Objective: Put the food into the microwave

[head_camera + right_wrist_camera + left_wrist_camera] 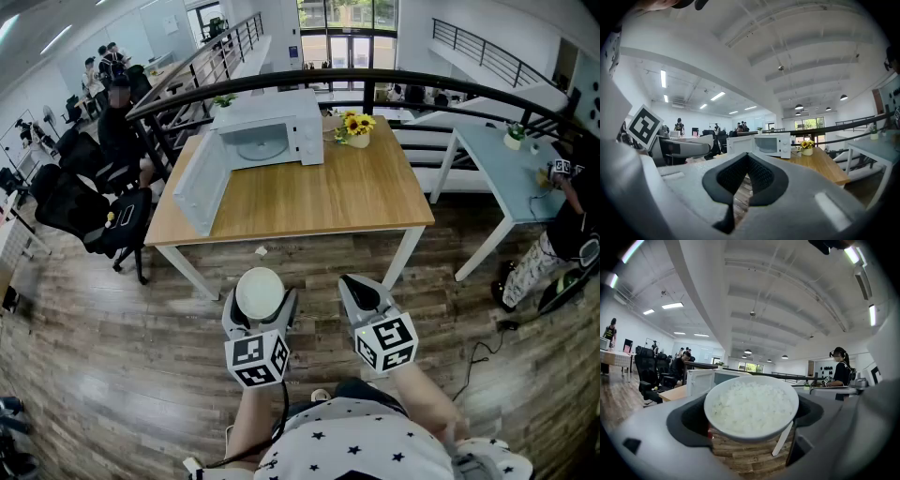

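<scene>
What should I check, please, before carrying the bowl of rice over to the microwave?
1. Grip on the bowl of rice: ok, the left hand-held gripper has its jaws closed on it.
2. Microwave door open: ok, swung wide.
3. Cavity free: ok, only the turntable shows.
4. Right hand-held gripper free: ok, jaws together, empty.
5. Bowl near the opening: not ok, it hangs over the floor, short of the table.
6. Flowers clear of the path: ok, right of the microwave.

The microwave [764, 144] control panel's markings are too small to read
</scene>
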The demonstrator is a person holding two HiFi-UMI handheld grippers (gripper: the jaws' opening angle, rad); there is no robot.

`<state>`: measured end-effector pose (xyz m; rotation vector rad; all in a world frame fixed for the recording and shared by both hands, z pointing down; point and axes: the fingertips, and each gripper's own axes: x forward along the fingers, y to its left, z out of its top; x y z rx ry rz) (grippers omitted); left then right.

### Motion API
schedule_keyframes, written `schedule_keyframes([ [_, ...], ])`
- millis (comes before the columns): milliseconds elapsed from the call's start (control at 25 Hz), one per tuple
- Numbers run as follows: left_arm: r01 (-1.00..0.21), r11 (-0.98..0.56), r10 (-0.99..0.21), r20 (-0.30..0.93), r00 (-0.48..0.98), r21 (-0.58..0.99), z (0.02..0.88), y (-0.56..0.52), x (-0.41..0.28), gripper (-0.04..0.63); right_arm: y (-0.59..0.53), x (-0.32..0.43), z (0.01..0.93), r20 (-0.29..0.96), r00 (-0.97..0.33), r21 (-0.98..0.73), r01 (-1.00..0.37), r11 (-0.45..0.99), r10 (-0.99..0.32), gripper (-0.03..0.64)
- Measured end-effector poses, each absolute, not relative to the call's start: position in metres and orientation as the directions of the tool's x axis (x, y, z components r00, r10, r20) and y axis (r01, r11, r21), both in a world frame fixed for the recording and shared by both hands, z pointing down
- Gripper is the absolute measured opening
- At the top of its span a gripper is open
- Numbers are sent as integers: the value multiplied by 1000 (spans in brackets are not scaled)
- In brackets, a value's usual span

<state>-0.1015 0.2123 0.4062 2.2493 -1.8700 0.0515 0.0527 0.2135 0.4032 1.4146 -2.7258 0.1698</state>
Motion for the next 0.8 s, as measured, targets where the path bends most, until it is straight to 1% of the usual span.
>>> schedule_keyframes([
  [800, -975, -177, -967, 163, 198, 134, 412, 205, -117, 495, 204, 31, 414, 123, -572, -70, -820, 568, -811, 6],
])
